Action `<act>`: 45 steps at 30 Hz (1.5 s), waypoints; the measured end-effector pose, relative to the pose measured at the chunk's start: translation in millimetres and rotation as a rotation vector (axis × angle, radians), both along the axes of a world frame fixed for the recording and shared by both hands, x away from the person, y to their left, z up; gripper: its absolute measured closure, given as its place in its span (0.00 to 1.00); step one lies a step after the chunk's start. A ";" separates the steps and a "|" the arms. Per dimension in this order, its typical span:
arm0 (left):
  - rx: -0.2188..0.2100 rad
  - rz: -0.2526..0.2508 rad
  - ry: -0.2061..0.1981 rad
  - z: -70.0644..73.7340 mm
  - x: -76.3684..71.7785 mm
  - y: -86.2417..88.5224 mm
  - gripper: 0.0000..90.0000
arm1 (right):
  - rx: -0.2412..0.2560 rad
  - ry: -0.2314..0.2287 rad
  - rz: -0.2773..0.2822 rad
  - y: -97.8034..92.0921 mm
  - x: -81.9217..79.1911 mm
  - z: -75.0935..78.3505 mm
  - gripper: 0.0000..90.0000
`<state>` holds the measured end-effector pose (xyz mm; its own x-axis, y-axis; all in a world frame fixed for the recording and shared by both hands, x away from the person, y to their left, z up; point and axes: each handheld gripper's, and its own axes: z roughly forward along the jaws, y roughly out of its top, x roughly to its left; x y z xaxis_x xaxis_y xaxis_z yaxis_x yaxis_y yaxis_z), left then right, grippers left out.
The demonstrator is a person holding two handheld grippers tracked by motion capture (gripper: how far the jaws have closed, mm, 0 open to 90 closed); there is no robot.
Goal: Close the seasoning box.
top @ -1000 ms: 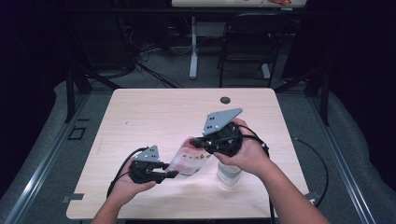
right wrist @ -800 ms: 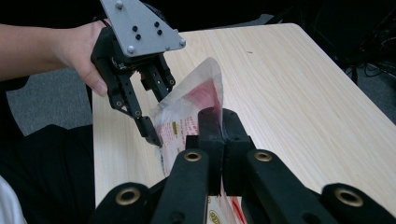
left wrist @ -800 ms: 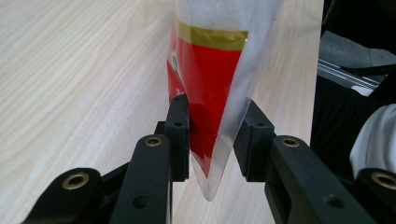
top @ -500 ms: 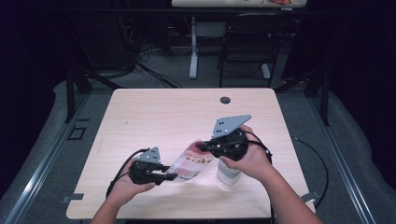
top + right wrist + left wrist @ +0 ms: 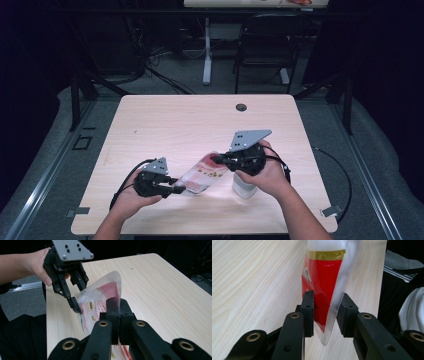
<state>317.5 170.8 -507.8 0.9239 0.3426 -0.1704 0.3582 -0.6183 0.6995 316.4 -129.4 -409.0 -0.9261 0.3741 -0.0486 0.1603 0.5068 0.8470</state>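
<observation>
A clear plastic bag (image 5: 202,175) with red print hangs just above the wooden table (image 5: 200,120), stretched between both grippers. My left gripper (image 5: 177,189) is shut on its near-left corner; in the left gripper view the puffy corner (image 5: 324,290) fills the gap between the pads (image 5: 308,312). My right gripper (image 5: 218,160) pinches the bag's other end. The right gripper view has its jaws (image 5: 119,305) pressed tight on the bag's edge (image 5: 100,297), with the left gripper (image 5: 80,295) straddling the far corner.
A white container (image 5: 243,189) stands on the table under the right hand. A round cable hole (image 5: 241,107) sits near the far edge. A chair (image 5: 265,45) and a desk leg stand beyond the table. Cables trail off both grippers.
The right gripper has drifted a little to the right and lower with its end of the bag. The left gripper has barely moved.
</observation>
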 end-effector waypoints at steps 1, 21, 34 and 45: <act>0.001 0.002 -0.002 -0.6 0.1 -0.4 0.78 | 0.003 -0.004 -0.003 -0.6 0.1 -1.5 1.00; 0.041 0.014 -0.003 -2.0 3.0 1.7 0.79 | 0.071 0.030 -0.047 -15.0 2.7 -30.0 1.00; 0.042 0.030 -0.006 2.9 -1.0 9.0 0.80 | 0.089 0.033 -0.041 -16.1 0.4 -36.4 1.00; 0.013 0.036 -0.009 8.0 -1.9 11.5 0.80 | 0.116 0.041 -0.050 -20.6 0.7 -38.1 1.00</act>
